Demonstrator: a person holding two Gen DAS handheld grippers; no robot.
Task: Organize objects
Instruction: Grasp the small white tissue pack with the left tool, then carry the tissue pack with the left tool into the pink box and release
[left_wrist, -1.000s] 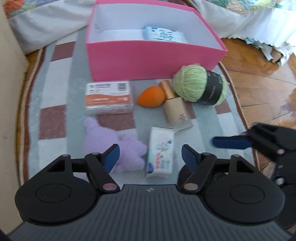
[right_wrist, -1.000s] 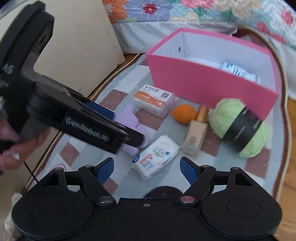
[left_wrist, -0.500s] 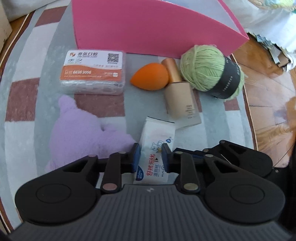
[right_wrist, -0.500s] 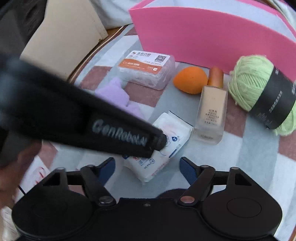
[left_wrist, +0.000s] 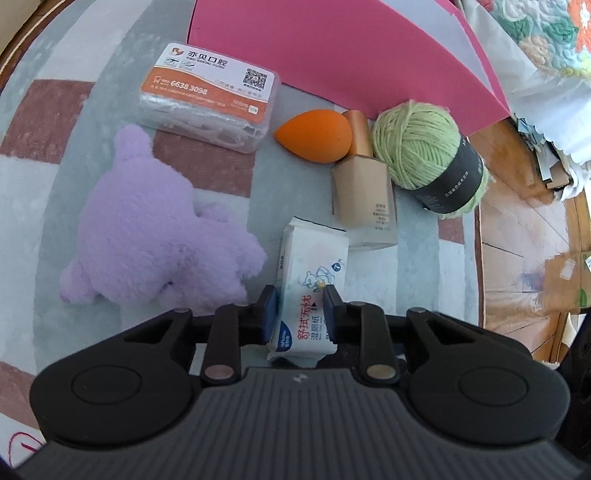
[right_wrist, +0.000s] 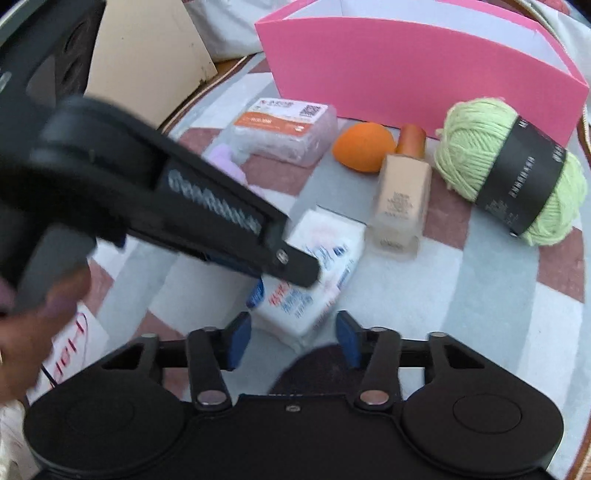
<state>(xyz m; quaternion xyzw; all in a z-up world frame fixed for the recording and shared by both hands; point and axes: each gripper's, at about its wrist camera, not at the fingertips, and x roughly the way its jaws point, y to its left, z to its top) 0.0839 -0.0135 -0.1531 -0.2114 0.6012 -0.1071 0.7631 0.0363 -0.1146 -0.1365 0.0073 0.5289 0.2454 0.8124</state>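
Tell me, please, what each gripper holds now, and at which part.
The left gripper clamps the wet wipes pack across its near end. The right gripper is open, holding nothing.

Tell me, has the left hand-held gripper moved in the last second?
Yes. The left hand-held gripper went forward and down toward the pink box, and its fingers closed on the wet wipes pack.

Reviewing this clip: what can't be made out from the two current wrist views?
- Pink box contents: both views look at its outer wall; the inside is hidden.
- Plush toy: in the right wrist view, mostly hidden behind the left hand-held gripper.
- Wipes pack: in the right wrist view, motion blur makes its print unreadable.
- Yarn label text: too small to read in either view.
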